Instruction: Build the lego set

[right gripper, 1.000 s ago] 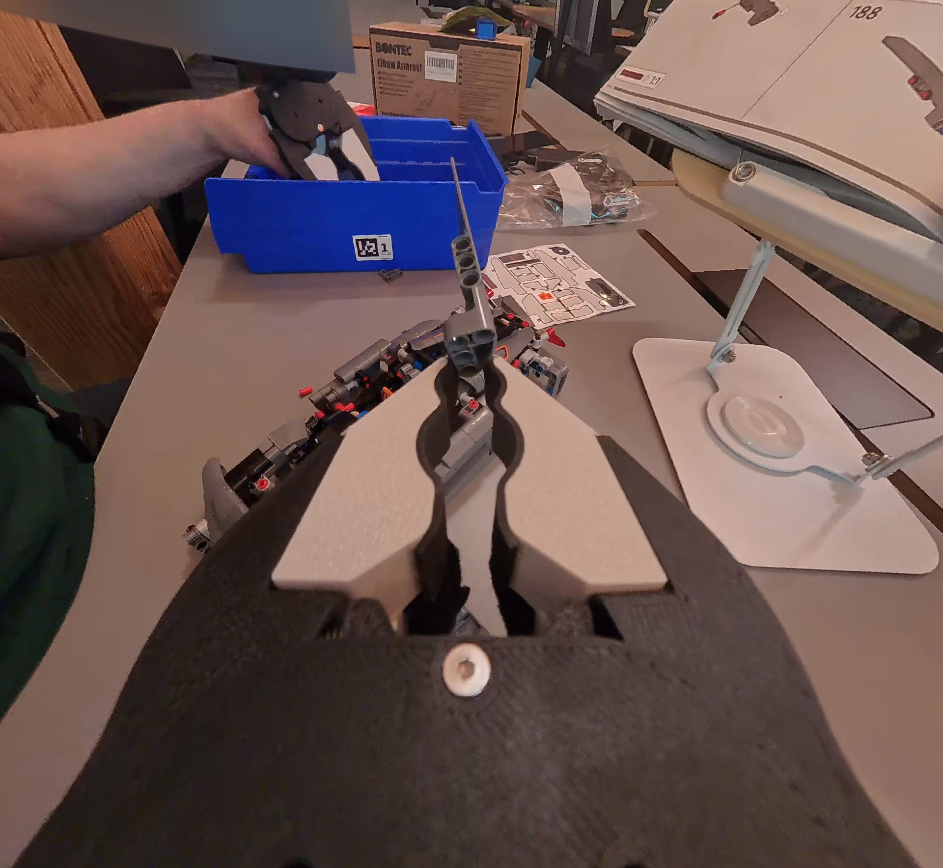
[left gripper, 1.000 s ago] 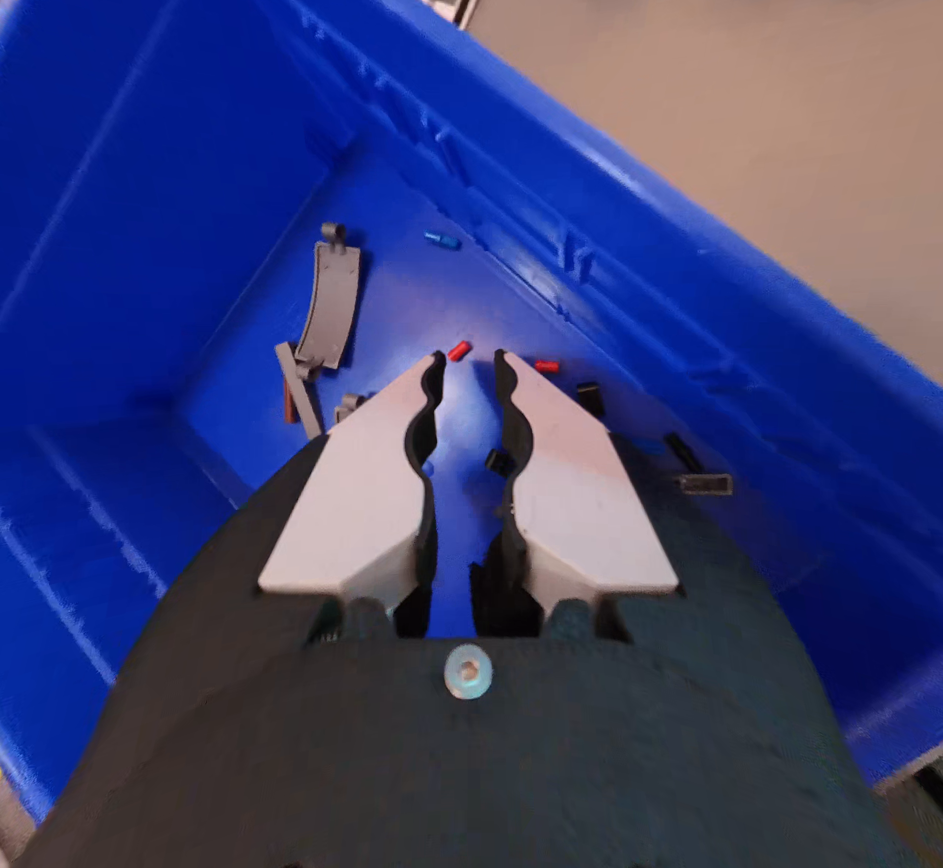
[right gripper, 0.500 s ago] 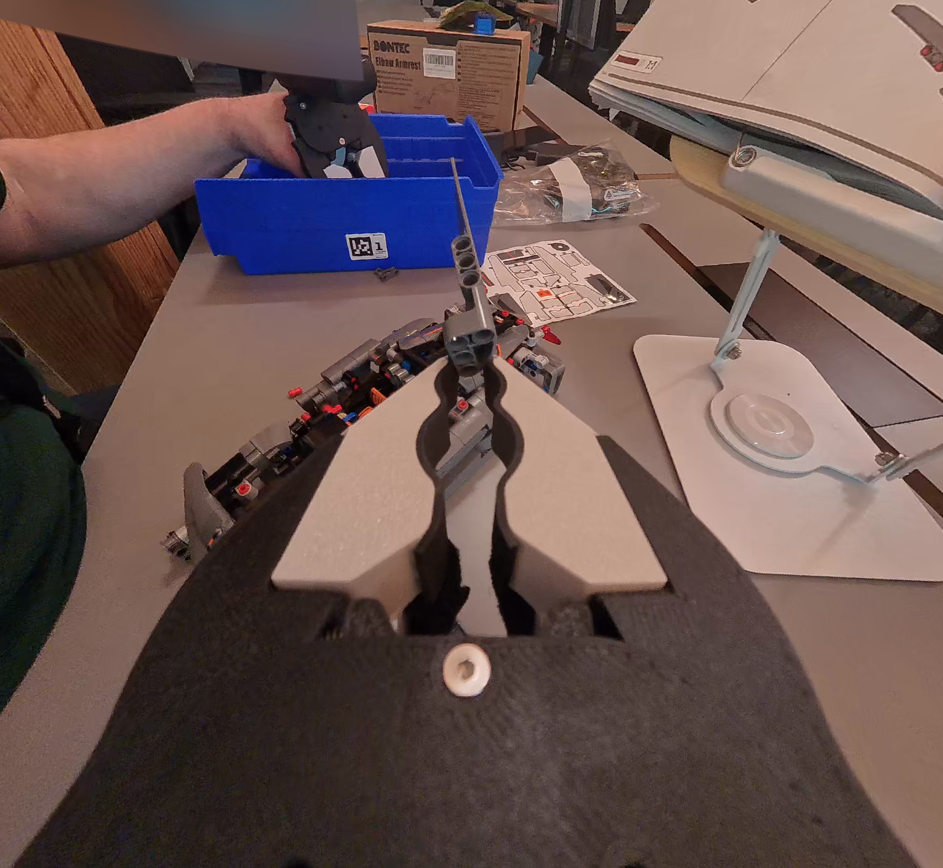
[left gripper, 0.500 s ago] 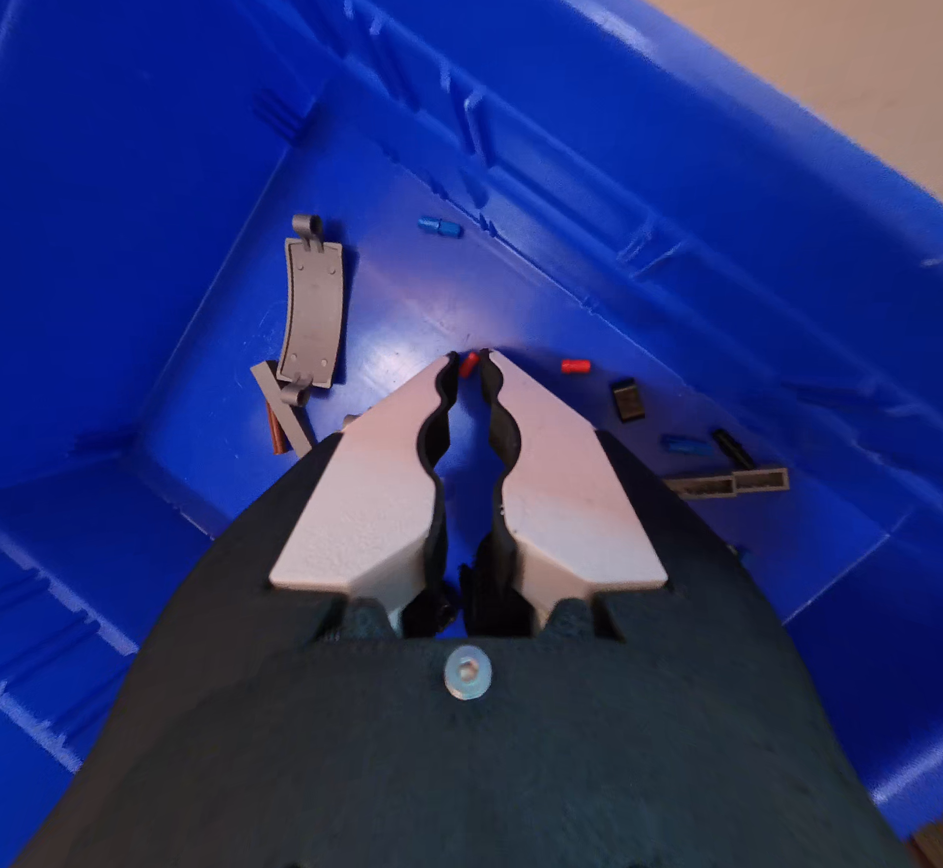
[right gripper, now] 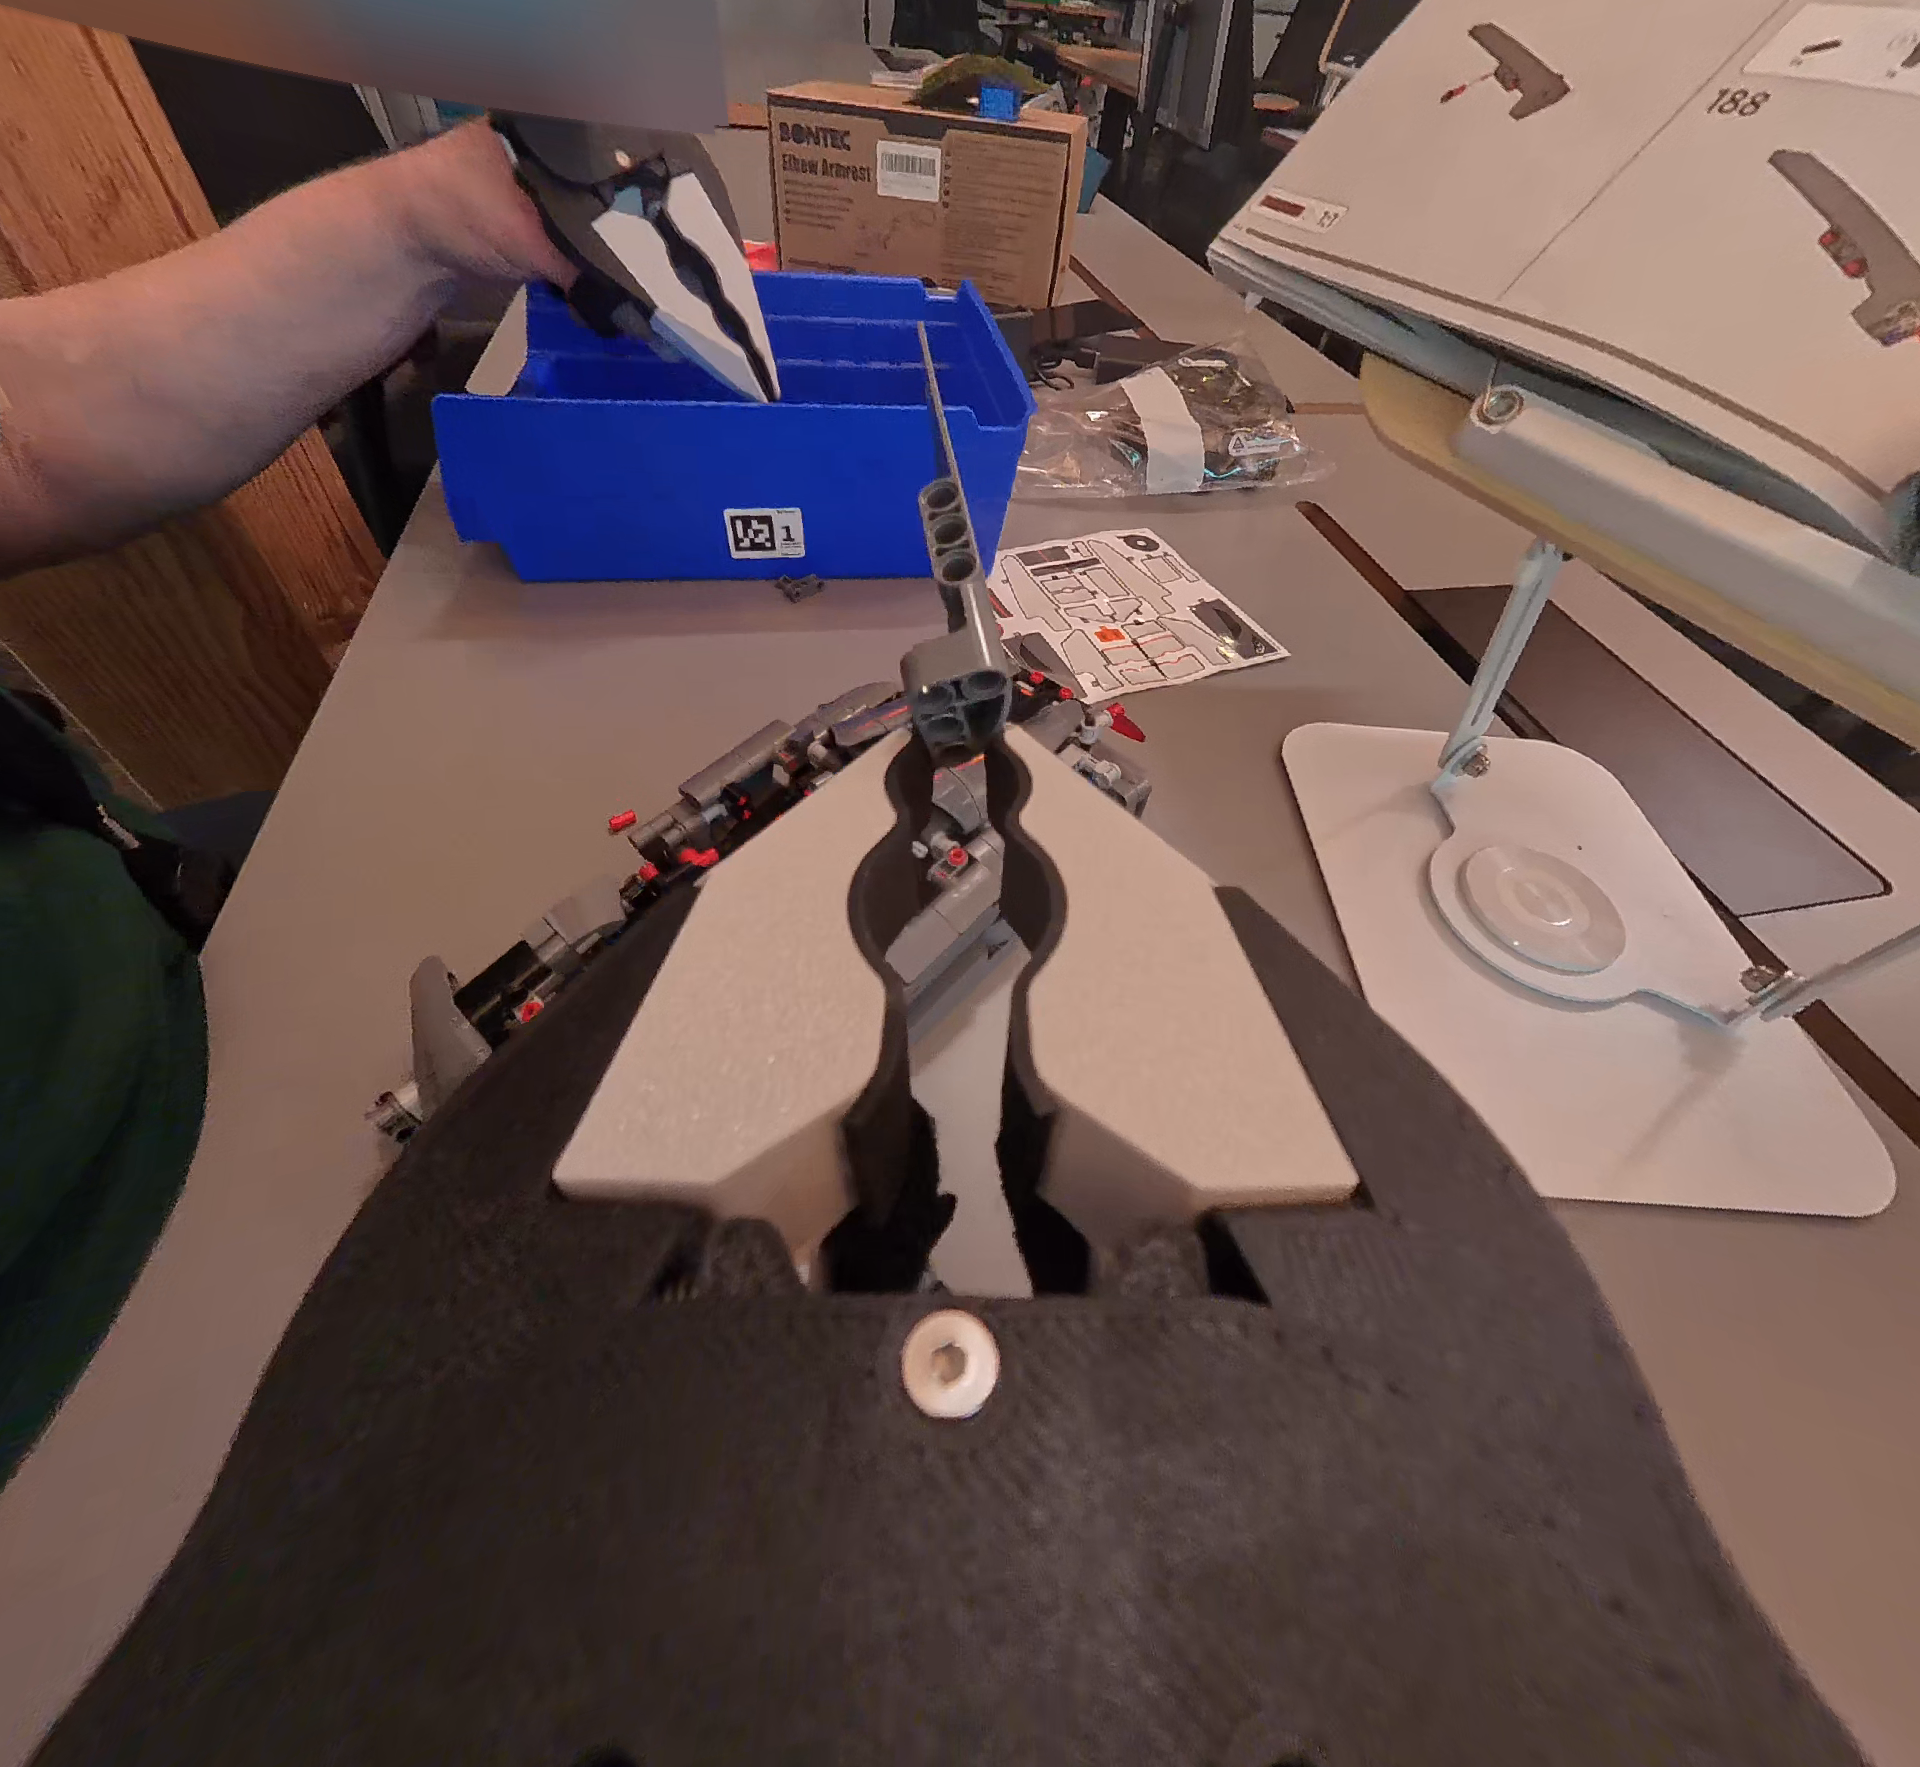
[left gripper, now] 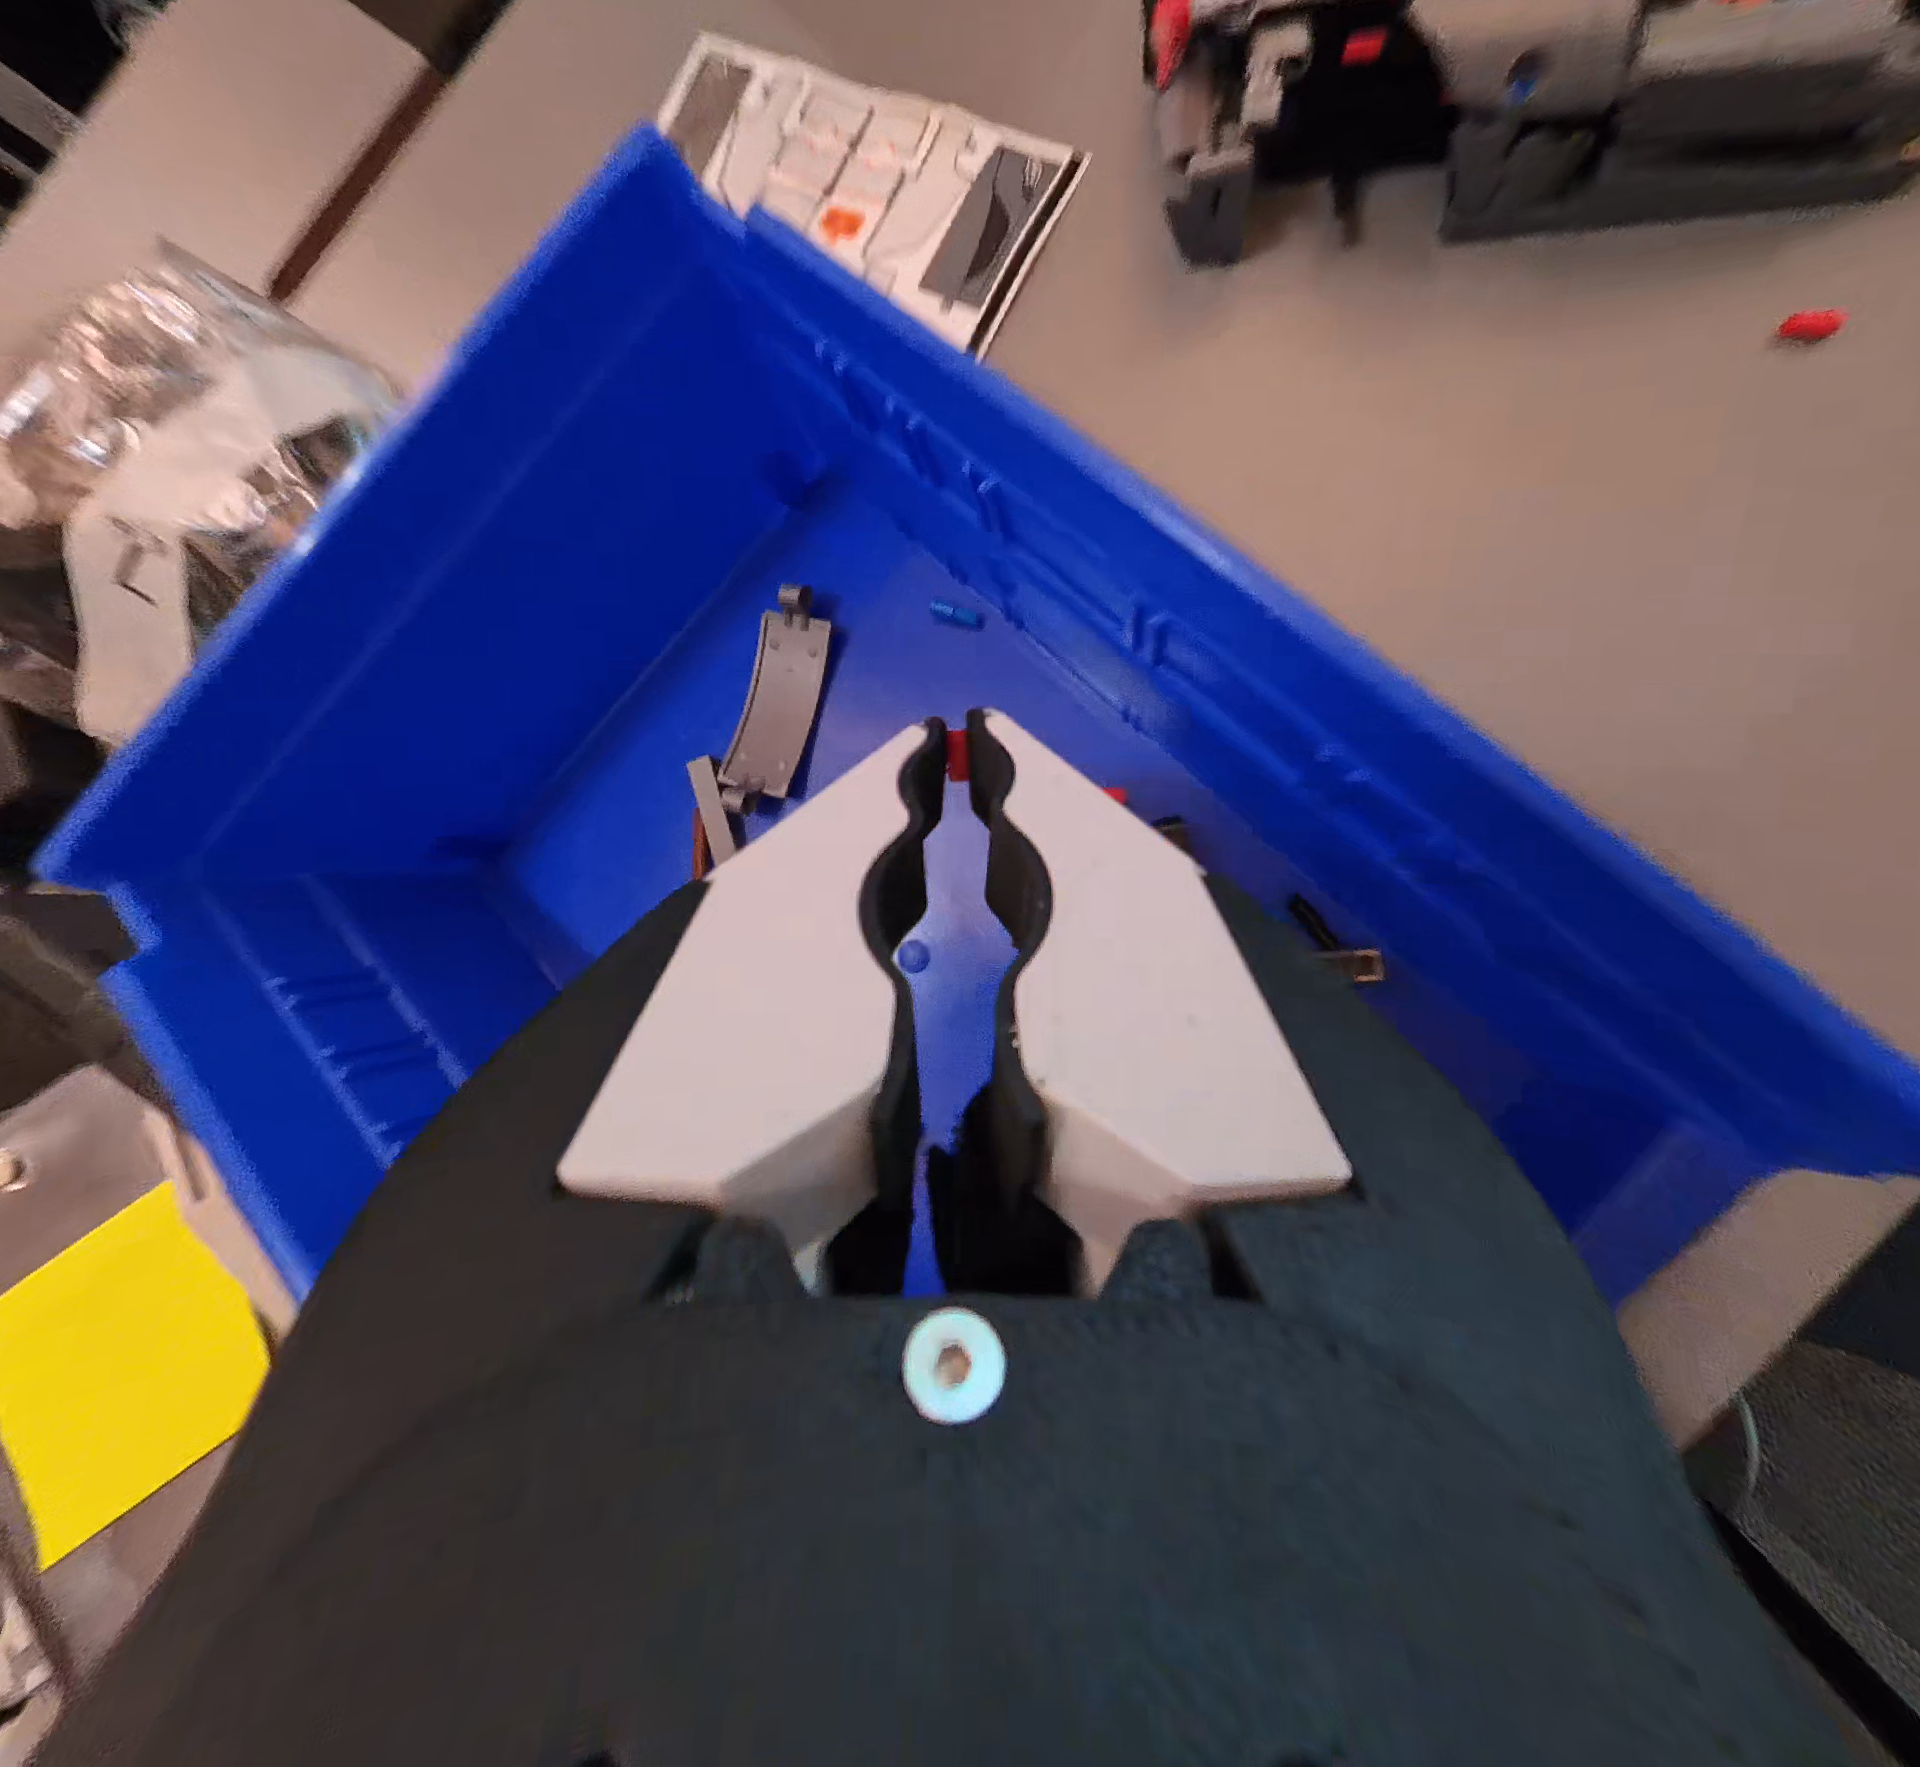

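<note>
Red plastic pin (left gripper: 957,753): small, smooth, cylindrical; pinched at the very tips of the left tongs (left gripper: 954,743), above the floor of the blue bin (left gripper: 582,574). Risk: so shallow a hold on a slick round part may let it twist or drop back among the loose pieces.

Grey curved panel (left gripper: 781,705): matte, arched, lying loose in the bin.

Grey beam assembly (right gripper: 958,668): hard plastic, round holes, long thin blade rising from it; clamped at the tips of the right tongs (right gripper: 956,741), held over the table (right gripper: 582,709). Risk: the tall piece could lever sideways when the pin is pressed in.

Partly built lego model (right gripper: 727,792): dark grey, studded with red pins, resting on the table beneath the right tongs.
</note>
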Demonstrator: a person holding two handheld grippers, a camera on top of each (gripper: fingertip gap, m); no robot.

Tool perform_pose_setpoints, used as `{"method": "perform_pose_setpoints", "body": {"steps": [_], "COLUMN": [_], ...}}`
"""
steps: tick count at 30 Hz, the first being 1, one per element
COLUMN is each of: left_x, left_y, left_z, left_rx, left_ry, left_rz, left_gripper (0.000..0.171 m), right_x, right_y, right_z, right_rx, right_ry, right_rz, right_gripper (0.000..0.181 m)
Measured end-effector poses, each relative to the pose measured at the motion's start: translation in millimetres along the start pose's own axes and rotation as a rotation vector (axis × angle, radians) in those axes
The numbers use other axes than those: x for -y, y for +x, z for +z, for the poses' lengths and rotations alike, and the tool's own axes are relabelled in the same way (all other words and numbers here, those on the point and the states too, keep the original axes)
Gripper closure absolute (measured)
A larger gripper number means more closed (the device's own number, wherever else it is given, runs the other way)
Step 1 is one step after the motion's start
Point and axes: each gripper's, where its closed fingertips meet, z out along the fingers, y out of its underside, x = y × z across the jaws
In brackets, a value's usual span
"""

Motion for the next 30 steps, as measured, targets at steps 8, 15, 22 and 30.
{"method": "perform_pose_setpoints", "body": {"steps": [8, 15, 22, 30], "left_x": [76.5, 84.6, 50.8, 56.9], "left_y": [80.6, 181.1, 208.0, 208.0], "left_z": [-49.4, 29.9, 93.2, 84.0], "left_rx": [0.021, -0.148, -0.144, -0.124], "left_ry": [0.118, 0.038, -0.065, 0.054], "left_rz": [0.124, 0.11, 0.078, -0.027], "left_gripper": [0.169, 0.169, 0.169, 0.147], "right_x": [10.9, 5.7, -20.4, -30.1], "right_y": [-21.9, -55.0, -91.9, -116.9], "right_z": [-11.1, -12.3, 13.9, 36.5], "right_rx": [0.015, 0.052, 0.142, 0.219], "right_ry": [0.033, 0.006, -0.092, -0.143], "right_rz": [-0.031, -0.066, -0.038, -0.037], "right_gripper": [0.174, 0.175, 0.175, 0.174]}}
